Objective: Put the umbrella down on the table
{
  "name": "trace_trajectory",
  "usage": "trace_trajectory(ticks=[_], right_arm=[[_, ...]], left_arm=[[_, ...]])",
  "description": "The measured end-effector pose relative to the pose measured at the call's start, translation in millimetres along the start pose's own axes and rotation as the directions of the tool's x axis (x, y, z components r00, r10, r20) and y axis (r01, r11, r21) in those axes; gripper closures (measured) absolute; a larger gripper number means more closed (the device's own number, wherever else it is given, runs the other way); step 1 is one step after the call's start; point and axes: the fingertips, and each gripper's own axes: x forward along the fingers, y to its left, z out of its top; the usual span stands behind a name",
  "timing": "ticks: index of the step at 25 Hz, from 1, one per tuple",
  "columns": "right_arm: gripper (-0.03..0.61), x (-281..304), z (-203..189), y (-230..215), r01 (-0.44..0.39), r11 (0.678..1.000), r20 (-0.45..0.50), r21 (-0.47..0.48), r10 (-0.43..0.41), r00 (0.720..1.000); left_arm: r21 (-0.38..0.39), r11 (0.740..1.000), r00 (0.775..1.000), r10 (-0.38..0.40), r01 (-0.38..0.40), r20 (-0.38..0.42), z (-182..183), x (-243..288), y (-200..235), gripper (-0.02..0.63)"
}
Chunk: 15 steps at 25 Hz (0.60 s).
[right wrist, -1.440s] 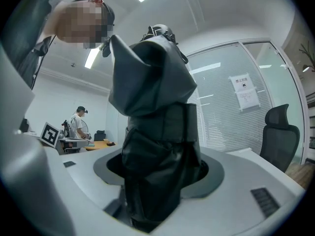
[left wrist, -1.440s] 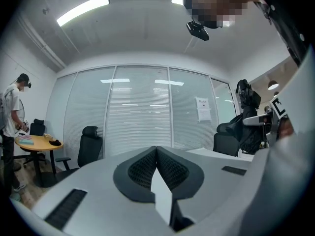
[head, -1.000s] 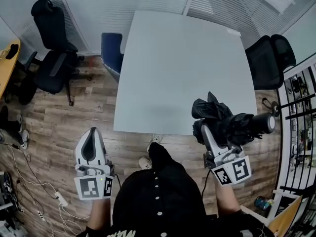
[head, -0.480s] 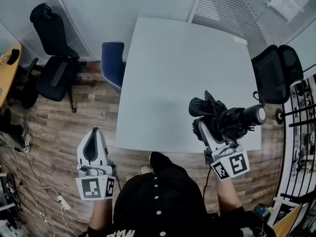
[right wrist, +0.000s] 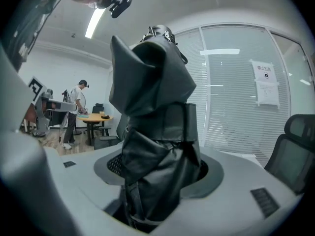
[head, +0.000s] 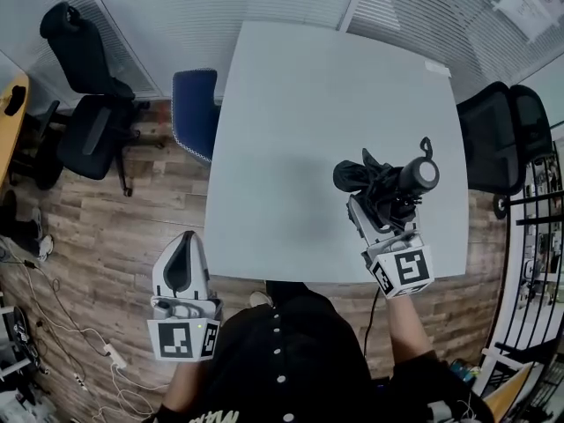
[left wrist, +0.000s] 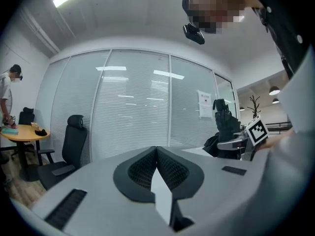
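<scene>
Head view: the grey two-jaw right gripper (head: 374, 203) has moved in from the near right edge and now sits well over the pale grey square table (head: 300, 104). The black folded fabric umbrella (head: 384, 181) has swung from lying sideways to standing more on end, with its round handle cap facing up toward the camera. That probably means the carry is nearly done, with lowering and release still to go. The umbrella looks held above the tabletop; I can't confirm contact.

The right gripper view shows the jaws spread wide and clamped on the umbrella's (right wrist: 157, 132) bundled canopy. This gripper points forward, tipped a little down.

The grey left gripper (head: 185, 252) has come closer to the near table edge. It is roughly level, with its jaws (left wrist: 156, 167) pressed together and nothing between them.
</scene>
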Motion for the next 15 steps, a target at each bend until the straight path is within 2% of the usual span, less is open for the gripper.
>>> trace_trajectory(ticks=[4,9,12,15], right_arm=[[0.285,29,-19,-9,-0.017,0.994,-0.064,-0.108,0.010,0.998],[0.285,66,-44,-7,-0.076,0.969,-0.157,-0.234,0.039,0.987],[0.285,89,-69,-10,-0.106,0.942,-0.243,-0.318,0.027,0.970],[0.285,112,-96,-12,-0.151,0.900,-0.327,-0.410,0.010,0.945]], left_arm=[[-0.012,1.000,0.999,-0.013,0.013,-0.031,-9,11,-6,0.598],[-0.024,1.000,0.997,-0.003,0.002,-0.073,-23,18,-7,0.598],[-0.032,0.999,0.995,0.006,-0.009,-0.100,-31,19,-8,0.598],[-0.038,0.999,0.993,0.014,-0.019,-0.121,-38,21,-8,0.598]])
